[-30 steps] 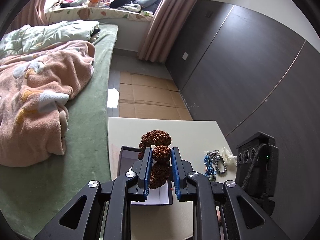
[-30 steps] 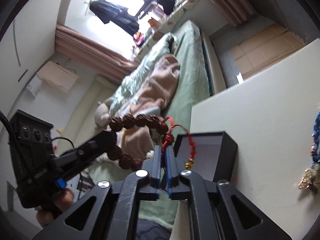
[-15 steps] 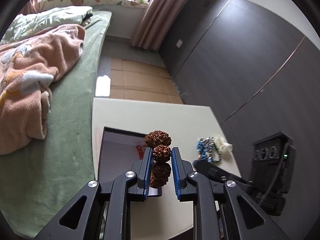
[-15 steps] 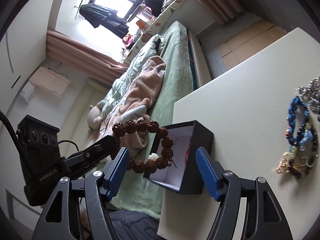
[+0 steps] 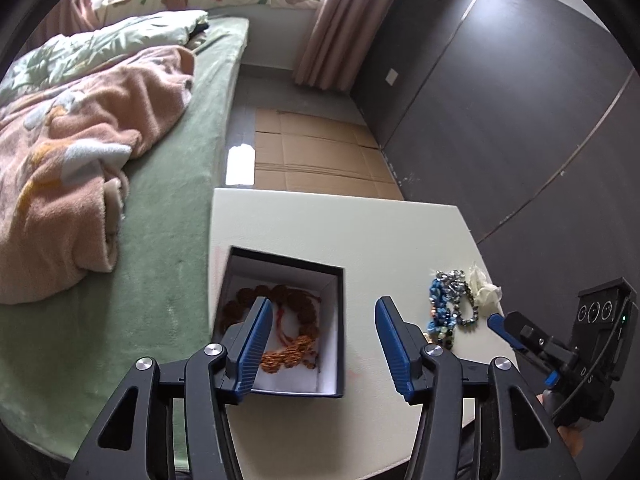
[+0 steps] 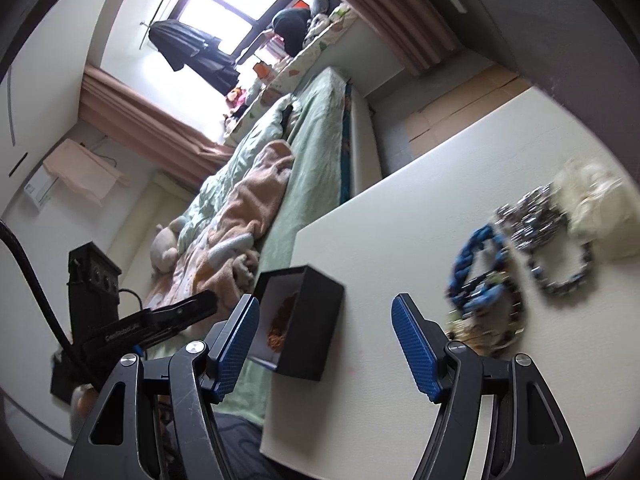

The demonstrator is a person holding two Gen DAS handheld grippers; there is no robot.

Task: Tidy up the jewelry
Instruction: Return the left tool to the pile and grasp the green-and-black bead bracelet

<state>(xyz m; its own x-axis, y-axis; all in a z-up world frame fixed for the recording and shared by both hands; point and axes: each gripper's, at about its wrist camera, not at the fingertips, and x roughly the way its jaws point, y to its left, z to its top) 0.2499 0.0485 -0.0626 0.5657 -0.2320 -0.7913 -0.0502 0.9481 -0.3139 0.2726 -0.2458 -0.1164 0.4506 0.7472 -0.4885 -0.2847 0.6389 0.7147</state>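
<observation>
A black box [image 5: 340, 320] with a white lining stands open on the white table [image 5: 340, 232]. A brown bead bracelet [image 5: 298, 308] with a red cord lies inside it. My left gripper [image 5: 320, 340] is open and empty just above the box. My right gripper [image 6: 324, 344] is open and empty to the right of the box [image 6: 320, 320], which shows the brown beads [image 6: 282, 320] inside. A blue bracelet [image 5: 438, 308], a grey bead bracelet [image 5: 460, 296] and a white piece [image 5: 484, 284] lie on the table to the right; they also show in the right wrist view [image 6: 480, 264].
A bed [image 5: 168, 200] with a pink blanket [image 5: 72, 152] runs along the table's left edge. A dark wall [image 5: 500, 120] stands to the right. Cardboard [image 5: 316, 156] covers the floor beyond the table. The right gripper's body [image 5: 560, 356] shows at the table's right edge.
My left gripper has opened and let go of the brown bead bracelet, which now lies in the box. My right gripper has swung right toward the bracelets on the table.
</observation>
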